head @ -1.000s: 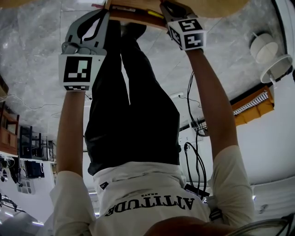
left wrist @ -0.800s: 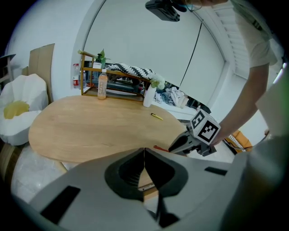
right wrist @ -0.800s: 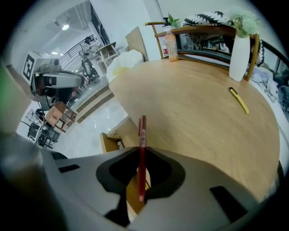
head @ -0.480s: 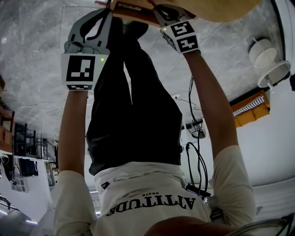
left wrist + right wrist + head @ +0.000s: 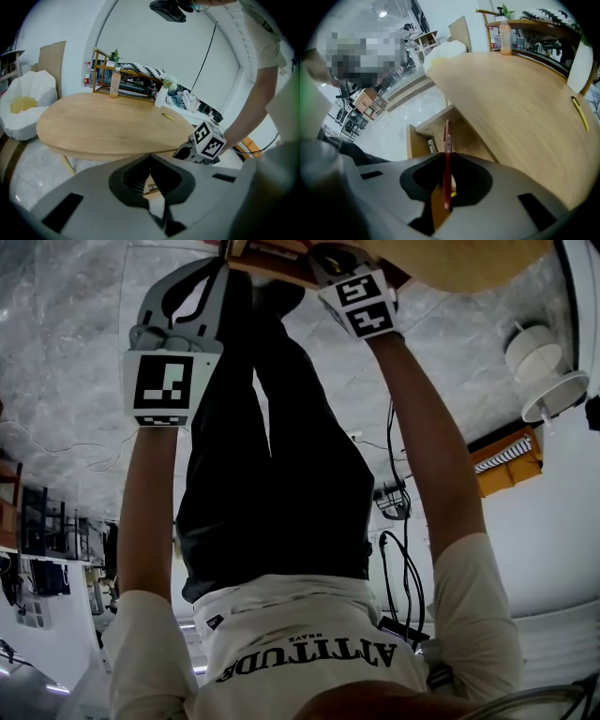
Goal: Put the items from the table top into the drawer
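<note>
We record the red pen as slim, with a pale label band toward its upper end; it stands upright, pinched between the pads of the right gripper, over the open drawer that projects from under the table's near edge; a pale slim item lies in the drawer beside its side wall. The left gripper has its jaws pressed together with nothing between them. A yellow pen lies on the table close to its edge; an orange bottle stands at the far edge, before a wooden rack. Only the right gripper view shows the drawer's inside and the red pen; the left gripper view shows neither, but gives the whole oval top, a white bottle at the far edge near the yellow pen, and the right gripper's marker cube low by the table's near edge; the head view shows both grippers from behind, the person's arms and legs, and a strip of the table only; we cannot make out the red pen there.
</note>
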Demonstrator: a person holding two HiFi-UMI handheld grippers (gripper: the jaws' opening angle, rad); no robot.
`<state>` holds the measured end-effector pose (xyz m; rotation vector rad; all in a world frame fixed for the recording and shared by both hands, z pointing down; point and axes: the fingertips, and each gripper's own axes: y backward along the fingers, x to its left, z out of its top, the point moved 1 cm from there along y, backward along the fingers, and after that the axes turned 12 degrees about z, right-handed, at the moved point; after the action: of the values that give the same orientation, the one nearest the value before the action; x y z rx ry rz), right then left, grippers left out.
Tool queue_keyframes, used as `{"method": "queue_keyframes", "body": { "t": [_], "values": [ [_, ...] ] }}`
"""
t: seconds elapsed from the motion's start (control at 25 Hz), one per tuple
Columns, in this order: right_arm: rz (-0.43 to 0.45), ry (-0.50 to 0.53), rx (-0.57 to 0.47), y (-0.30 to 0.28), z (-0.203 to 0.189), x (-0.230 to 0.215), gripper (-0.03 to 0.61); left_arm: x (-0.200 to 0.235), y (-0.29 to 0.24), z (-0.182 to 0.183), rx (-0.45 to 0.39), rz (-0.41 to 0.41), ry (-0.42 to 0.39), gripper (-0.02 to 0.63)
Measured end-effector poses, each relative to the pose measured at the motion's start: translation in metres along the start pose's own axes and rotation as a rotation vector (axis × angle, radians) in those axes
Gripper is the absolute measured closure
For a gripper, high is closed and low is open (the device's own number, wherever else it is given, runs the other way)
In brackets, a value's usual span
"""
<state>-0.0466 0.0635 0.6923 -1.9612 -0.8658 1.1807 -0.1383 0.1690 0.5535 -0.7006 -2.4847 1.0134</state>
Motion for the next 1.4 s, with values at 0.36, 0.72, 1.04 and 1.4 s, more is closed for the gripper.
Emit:
{"method": "queue_keyframes", "body": {
  "t": [0.36,0.72,1.04,1.4],
  "values": [
    [-0.081,-0.055,0.03,-0.042,-0.007,-0.02,0.515,0.019,0.0,-0.022,0.034,0.032,0.029,0.592],
    [-0.063,-0.1,-0.032,-0.025,0.003,-0.012,0.482,0.006,-0.001,-0.018,0.023,0.007,-0.003,0.592],
    [-0.085,-0.131,-0.121,0.025,0.012,0.001,0.482,-0.022,0.002,0.012,0.007,-0.043,-0.055,0.592],
    [-0.113,-0.202,-0.194,0.074,0.006,0.007,0.496,-0.047,0.004,0.055,-0.015,-0.087,-0.147,0.592]
  ]
}}
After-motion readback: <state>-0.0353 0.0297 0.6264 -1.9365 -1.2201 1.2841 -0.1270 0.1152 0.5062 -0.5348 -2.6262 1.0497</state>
